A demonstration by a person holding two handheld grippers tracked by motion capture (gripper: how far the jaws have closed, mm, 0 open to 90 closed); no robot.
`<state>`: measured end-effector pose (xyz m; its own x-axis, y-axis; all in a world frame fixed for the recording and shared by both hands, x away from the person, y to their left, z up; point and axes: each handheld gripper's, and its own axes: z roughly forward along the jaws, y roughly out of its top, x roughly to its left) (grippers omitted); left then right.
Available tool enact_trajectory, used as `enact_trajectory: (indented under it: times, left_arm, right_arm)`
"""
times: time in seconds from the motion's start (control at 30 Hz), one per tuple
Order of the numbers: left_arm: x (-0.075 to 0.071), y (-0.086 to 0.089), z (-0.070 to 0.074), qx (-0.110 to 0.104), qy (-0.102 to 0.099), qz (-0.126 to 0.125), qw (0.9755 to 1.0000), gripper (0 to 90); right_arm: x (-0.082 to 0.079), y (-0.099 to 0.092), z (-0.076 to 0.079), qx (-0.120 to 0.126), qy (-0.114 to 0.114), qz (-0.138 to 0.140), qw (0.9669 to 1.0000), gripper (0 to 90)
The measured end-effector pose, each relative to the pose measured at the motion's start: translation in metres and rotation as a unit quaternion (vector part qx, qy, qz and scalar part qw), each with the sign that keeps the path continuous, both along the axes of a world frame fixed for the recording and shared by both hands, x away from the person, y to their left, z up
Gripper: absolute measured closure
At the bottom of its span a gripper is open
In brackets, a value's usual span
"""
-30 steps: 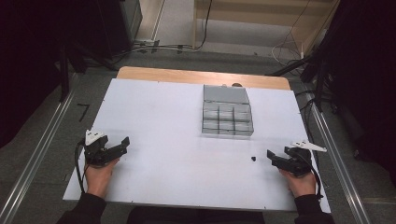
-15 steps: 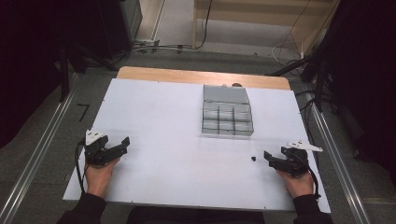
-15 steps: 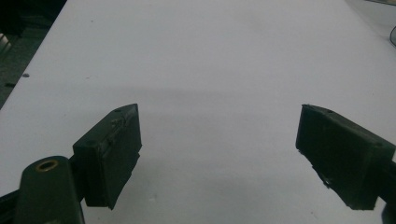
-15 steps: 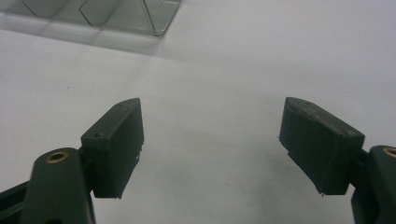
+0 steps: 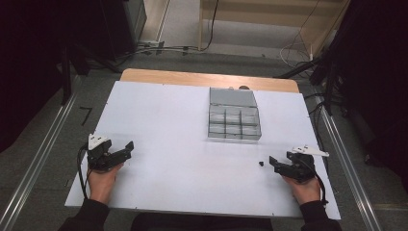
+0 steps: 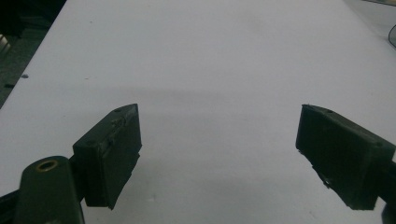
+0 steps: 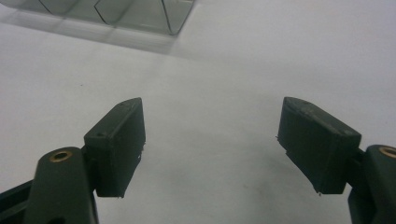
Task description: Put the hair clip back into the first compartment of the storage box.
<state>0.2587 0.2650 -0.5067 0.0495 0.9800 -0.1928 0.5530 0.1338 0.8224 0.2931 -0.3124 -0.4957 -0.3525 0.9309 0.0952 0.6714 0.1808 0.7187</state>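
A small black part (image 5: 261, 163) lies on the white table (image 5: 183, 144) just left of the right gripper (image 5: 274, 163), fingers spread empty, nearer than the open left gripper (image 5: 126, 149), with the compartment box (image 5: 234, 120) beyond.

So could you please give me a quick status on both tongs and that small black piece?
Left tongs open, empty, low over the table. Right tongs open, empty, pointing at small black piece, not touching. Path between them clear. Compartment box farther back.

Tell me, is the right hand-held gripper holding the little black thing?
No, the right hand-held gripper is open and empty, and the little black thing lies on the table just beside its jaws.
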Motion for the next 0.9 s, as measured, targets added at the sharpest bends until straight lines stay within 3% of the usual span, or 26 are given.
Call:
enact_trajectory:
  times: [0.9]
  left_arm:
    - [0.001,-0.001,0.000,-0.002,0.002,-0.002,1.0000,15.0]
  right_arm:
    - [-0.001,0.016,-0.003,-0.006,0.010,0.028,0.9995,28.5]
